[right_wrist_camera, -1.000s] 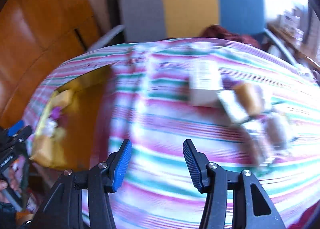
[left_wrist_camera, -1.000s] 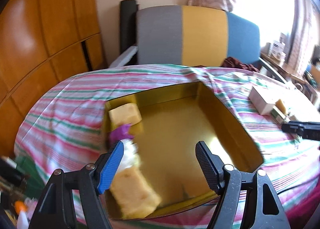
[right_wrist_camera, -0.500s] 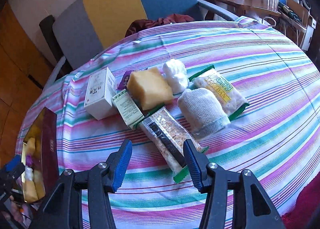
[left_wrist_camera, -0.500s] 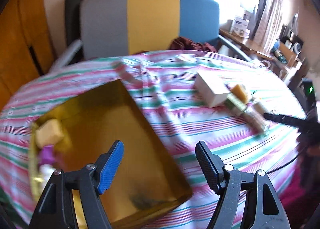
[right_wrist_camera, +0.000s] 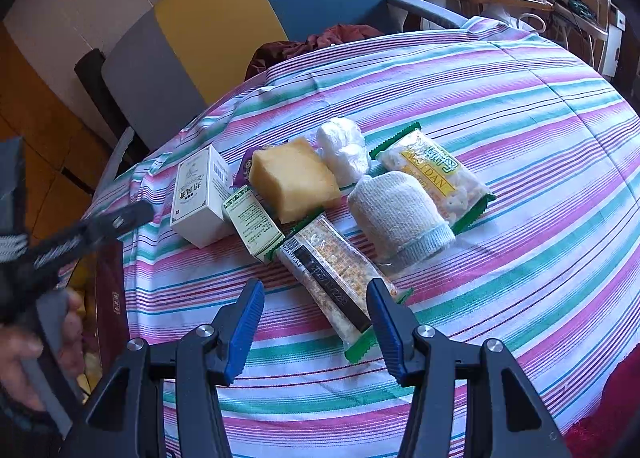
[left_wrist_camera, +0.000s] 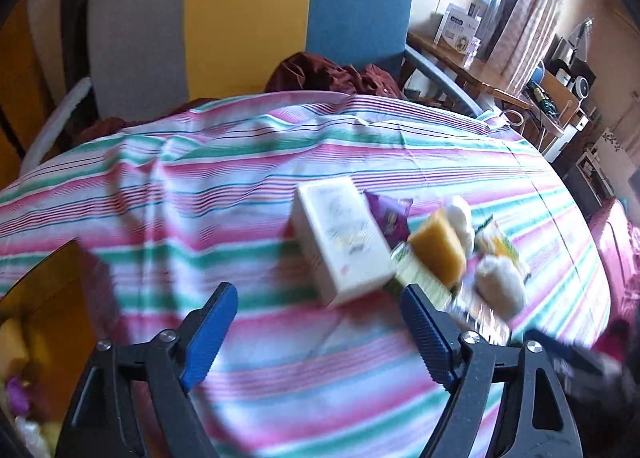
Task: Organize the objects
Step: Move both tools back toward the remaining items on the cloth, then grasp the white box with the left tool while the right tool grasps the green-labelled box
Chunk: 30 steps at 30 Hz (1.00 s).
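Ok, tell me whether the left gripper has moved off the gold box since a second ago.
Yes. The left gripper has swung right, away from the gold box, and now hangs over the striped cloth near the white box.

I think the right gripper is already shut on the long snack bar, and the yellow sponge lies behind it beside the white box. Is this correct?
Not quite. The right gripper is open: its fingers straddle the near end of the snack bar without pressing it, as the right wrist view shows. The sponge does lie behind it, beside the white box.

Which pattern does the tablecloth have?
The tablecloth has pink, green and white stripes; right wrist view.
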Motion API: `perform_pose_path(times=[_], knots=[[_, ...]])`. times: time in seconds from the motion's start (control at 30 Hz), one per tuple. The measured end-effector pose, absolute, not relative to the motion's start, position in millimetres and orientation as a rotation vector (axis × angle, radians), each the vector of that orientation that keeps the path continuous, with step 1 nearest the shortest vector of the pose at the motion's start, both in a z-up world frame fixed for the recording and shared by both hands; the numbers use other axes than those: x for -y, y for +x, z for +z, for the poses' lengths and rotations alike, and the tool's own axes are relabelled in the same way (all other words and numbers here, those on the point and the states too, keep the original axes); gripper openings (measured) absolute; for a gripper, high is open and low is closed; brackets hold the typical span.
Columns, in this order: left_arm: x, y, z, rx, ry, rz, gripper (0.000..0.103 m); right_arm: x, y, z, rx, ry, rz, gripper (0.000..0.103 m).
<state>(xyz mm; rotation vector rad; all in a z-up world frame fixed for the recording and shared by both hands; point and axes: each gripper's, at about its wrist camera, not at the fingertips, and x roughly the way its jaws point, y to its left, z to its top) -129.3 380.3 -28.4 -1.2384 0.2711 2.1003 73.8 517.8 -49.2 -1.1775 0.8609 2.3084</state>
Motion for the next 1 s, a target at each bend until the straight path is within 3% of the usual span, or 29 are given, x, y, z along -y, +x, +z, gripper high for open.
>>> perform_pose_path(times=[0.43, 0.47, 0.57, 1.0], knots=[[-454.4, -175.0, -73.7, -0.345, -1.37, 2.113, 0.083, -517.0, 71.8, -55.3, -0.897, -1.211, 2.295, 0.054], [-456.6, -176.4, -76.7, -0.358, -1.374, 2.104, 0.069, -516.9, 71.6, -55.5, -0.897, -1.212, 2.293, 0.054], [-453.1, -172.6, -78.4, -0.374, -1.345, 2.094, 0.052, -517.0, 71.2, -56.7, -0.896, -1.214, 2.288, 0.054], [-341.6, -114.2, -31.3, -0.24, -1.198, 2.047, 0.051, -496.0, 53.3, -56.3, -0.779, -1.294, 2.335, 0.054]])
